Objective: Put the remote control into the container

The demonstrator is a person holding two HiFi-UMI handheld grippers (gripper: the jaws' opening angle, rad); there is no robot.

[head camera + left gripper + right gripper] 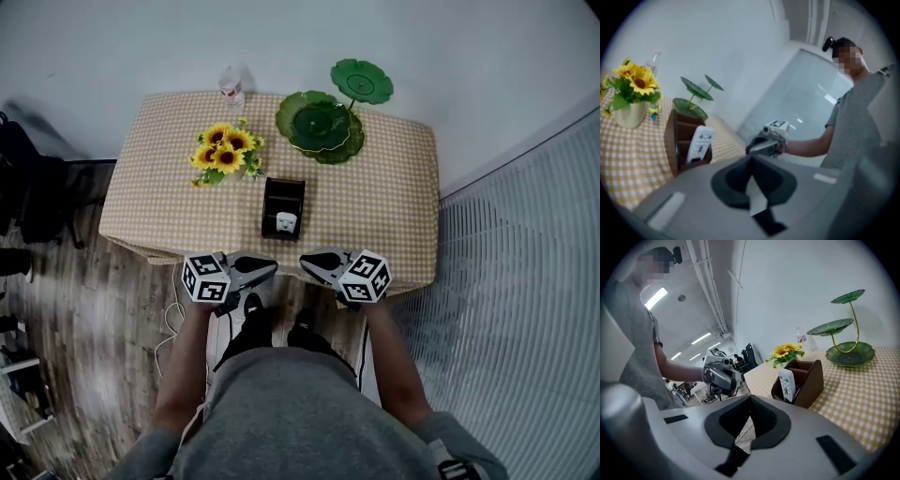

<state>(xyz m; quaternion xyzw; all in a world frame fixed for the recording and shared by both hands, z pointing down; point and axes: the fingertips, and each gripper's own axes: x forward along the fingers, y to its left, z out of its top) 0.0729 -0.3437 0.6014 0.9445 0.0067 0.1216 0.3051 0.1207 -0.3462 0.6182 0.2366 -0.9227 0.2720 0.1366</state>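
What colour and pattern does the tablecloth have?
The tablecloth has a small check of yellow-beige and white; the head view shows it best.

White remote control [700,143] stands in brown container [672,140]; left gripper [751,164] closed.

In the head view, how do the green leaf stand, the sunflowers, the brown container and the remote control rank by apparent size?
Largest to smallest:
1. green leaf stand
2. sunflowers
3. brown container
4. remote control, of which only the top shows.
All stand on one table, so nearness hardly matters.
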